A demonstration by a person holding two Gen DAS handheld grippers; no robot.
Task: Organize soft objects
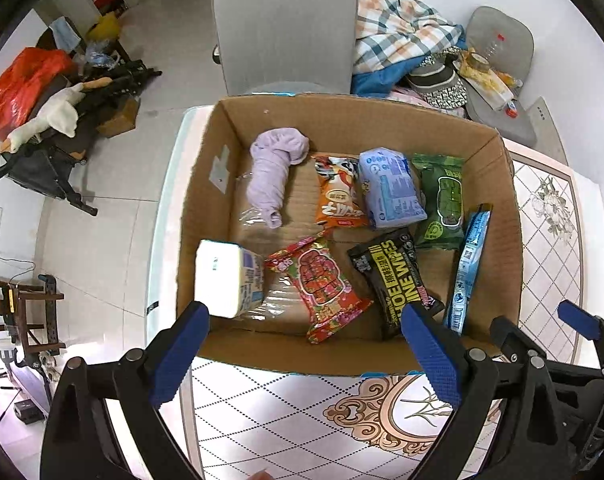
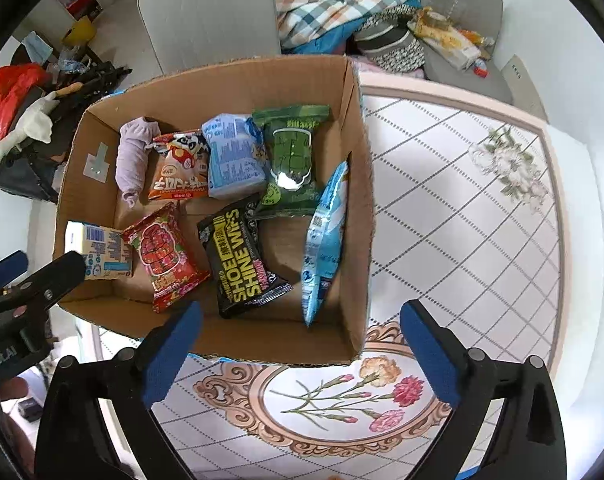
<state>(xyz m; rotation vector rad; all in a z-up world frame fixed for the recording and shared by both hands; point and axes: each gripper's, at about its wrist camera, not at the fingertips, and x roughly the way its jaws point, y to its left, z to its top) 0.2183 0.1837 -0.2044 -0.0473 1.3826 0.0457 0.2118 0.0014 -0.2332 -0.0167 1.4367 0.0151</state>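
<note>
Surface: patterned floral tabletop (image 2: 462, 220); it carries the cardboard box (image 1: 206, 184) at its far left part
Box: open-topped; all the soft packs lie inside it
Far row: lilac cloth roll (image 1: 272, 174); orange snack bag (image 1: 338, 196); pale blue pack (image 1: 390, 188); green wipes pack (image 1: 442, 200)
Near row: white tissue pack (image 1: 226, 280); red packet (image 1: 322, 288); black shoe wipes (image 1: 398, 276); blue sachet (image 1: 470, 264) leaning on the right wall
Left gripper (image 1: 302, 356): jaws wide apart, nothing between them, above the box's near edge
Right gripper (image 2: 298, 348): jaws wide apart, nothing held
</note>
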